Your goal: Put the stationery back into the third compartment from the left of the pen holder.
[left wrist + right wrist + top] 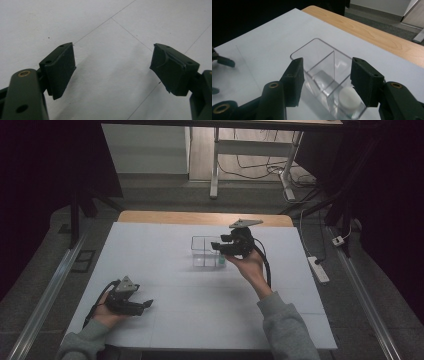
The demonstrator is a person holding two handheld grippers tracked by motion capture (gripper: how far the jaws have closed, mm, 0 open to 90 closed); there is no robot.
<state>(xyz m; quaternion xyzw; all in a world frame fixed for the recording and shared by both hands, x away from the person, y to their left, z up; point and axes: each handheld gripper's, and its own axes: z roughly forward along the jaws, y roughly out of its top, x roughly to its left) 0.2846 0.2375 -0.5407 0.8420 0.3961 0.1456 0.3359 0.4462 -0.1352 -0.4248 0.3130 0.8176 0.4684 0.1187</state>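
A clear plastic box (322, 72) with inner dividers stands on a white table (175, 270), toward the far side and a little right of the middle. In the right gripper view, a small round white piece (348, 96) lies in the compartment nearest the camera; the other compartments look bare. The right gripper (325, 80) hangs just above that end of the box with its jaws parted, one on each side of the box and neither pressing on it. In the high view, the right hand (247, 265) holds this gripper (218, 246) at the box's right end. Well apart, near the table's left front corner, the left gripper (112, 67) rests low over bare table, its jaws spread wide with nothing between them.
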